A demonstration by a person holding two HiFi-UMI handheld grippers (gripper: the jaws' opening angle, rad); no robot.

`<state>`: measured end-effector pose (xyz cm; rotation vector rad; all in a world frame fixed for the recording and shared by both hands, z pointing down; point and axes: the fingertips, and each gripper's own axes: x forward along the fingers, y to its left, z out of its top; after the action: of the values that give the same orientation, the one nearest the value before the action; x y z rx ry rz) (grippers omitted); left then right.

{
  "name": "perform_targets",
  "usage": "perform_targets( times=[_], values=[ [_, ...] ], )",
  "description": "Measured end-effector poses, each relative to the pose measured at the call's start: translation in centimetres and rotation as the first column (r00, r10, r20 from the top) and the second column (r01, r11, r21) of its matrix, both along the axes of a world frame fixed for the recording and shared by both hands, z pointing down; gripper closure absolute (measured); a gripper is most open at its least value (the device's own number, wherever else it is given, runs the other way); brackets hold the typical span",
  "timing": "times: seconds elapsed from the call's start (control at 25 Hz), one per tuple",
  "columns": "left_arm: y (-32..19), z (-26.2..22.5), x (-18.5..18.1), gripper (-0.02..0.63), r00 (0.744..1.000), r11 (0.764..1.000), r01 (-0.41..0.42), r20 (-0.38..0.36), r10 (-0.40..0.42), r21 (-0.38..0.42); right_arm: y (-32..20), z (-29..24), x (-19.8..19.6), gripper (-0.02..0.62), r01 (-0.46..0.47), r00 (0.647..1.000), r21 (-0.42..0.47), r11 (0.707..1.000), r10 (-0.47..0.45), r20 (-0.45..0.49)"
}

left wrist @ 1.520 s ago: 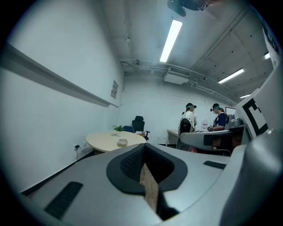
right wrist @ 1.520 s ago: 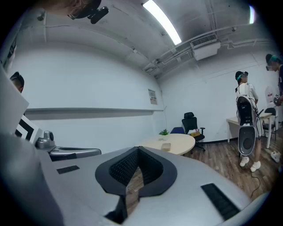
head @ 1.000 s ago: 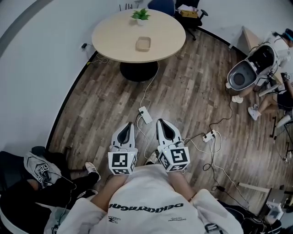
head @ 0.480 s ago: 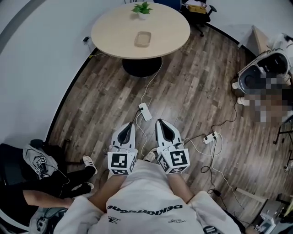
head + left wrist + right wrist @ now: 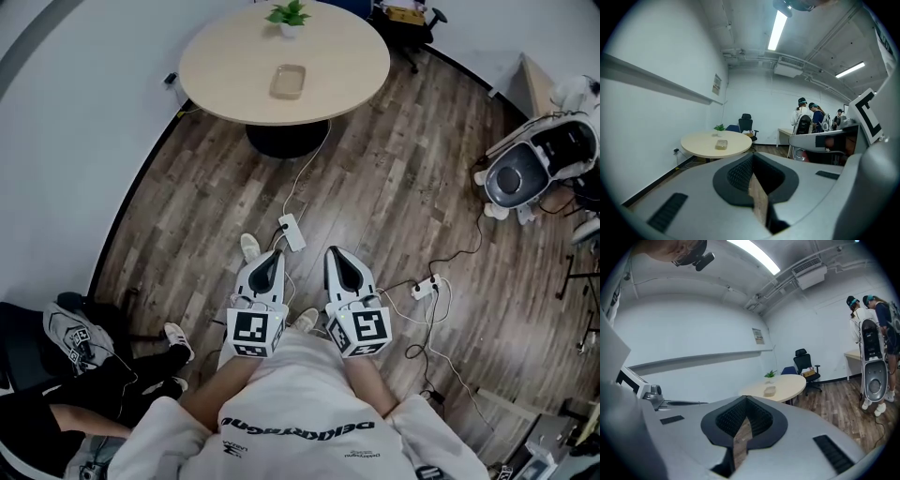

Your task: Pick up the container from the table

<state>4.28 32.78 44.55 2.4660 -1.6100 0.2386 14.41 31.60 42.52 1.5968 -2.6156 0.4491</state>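
Observation:
The container, a shallow tan tray, lies near the middle of the round beige table at the top of the head view. It also shows far ahead in the left gripper view as the container and in the right gripper view as the container. My left gripper and right gripper are held side by side over the wood floor, well short of the table. Both point toward it. Both are shut with nothing between the jaws.
A small potted plant stands at the table's far edge. Power strips and cables lie on the floor between me and the table. A white wall curves along the left. A black-and-white machine and people are at the right, and a seated person's legs at lower left.
Both grippers have moved forward toward the table, still shut. The table sits a little closer in view, and a shoe now shows ahead of the left gripper.

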Motion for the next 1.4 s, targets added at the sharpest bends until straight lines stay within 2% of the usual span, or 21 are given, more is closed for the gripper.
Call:
perform_targets(
  times=[0.28,0.48,0.64,0.88,1.12,1.4],
  values=[
    [-8.8,-0.6,-0.5,0.591,1.000,1.000,0.003,-0.024,-0.003,0.020,-8.9,-0.2,-0.1,0.563,-0.012,0.999,-0.001,1.000,0.012,-0.040],
    [-17.1,-0.9,-3.4,0.591,0.999,1.000,0.002,-0.036,-0.001,0.024,-16.8,0.1,-3.2,0.563,-0.009,0.998,-0.011,1.000,0.008,-0.061],
    [-24.6,-2.1,-6.5,0.591,0.999,1.000,-0.018,-0.041,0.019,0.018,-24.1,-1.1,-6.1,0.563,-0.047,0.996,-0.019,0.999,0.045,-0.075],
    [-34.4,-3.1,-9.4,0.591,0.995,0.995,-0.097,-0.025,0.097,0.008,-33.8,-2.2,-9.8,0.561,-0.107,0.993,-0.039,0.993,0.105,-0.062],
    [-41.4,-3.3,-10.9,0.591,0.985,0.985,-0.172,-0.018,0.172,-0.004,-40.5,-1.6,-12.6,0.563,-0.149,0.987,-0.077,0.986,0.143,-0.079],
    [-46.7,-1.2,-12.2,0.591,0.987,0.985,-0.159,-0.027,0.158,-0.067,-45.5,-0.1,-13.7,0.561,-0.157,0.984,-0.124,0.980,0.144,-0.107]
  ],
)
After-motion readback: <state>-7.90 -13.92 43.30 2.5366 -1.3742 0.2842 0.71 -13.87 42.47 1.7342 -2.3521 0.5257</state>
